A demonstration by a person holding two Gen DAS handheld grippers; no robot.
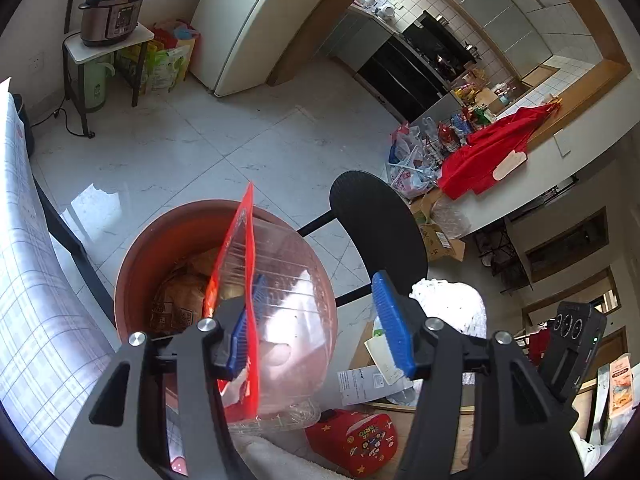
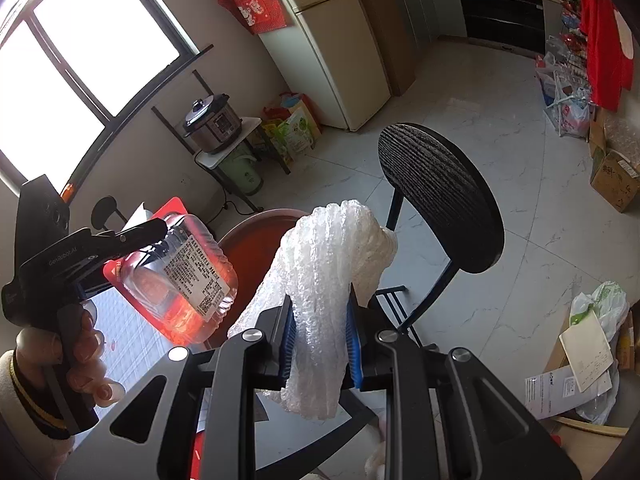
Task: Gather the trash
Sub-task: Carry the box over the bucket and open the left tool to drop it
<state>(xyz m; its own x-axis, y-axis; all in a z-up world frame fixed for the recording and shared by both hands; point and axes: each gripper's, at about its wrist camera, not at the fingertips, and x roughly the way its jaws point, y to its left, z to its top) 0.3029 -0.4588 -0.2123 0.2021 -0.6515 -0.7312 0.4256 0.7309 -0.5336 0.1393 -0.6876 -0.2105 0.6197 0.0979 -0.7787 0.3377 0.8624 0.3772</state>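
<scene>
Right now, through my left wrist camera, the clear plastic package with the red card backing stands on edge between the fingers of my left gripper, its long axis running away from me and up, its far end over the mouth of the brown bin that sits directly below and ahead. The jaws stand wide apart; the red card lies against the left blue pad while the right pad is well clear of it, so I judge the package is no longer pinched and is free to slide down into the bin, where crumpled brown paper already lies. This gripper points steeply down at the bin's opening. Off to the right of it I can see the white foam netting near the black stool. From my right wrist camera, the right gripper is clamped on that white foam netting, which rises in a bunch above the blue pads and droops below them. The bin lies ahead and to the left, partly hidden behind the netting, and my left hand with its tool and the package is nearer to it. So the netting must travel forward and left over the rim before I let go; this gripper also tilts downward.
</scene>
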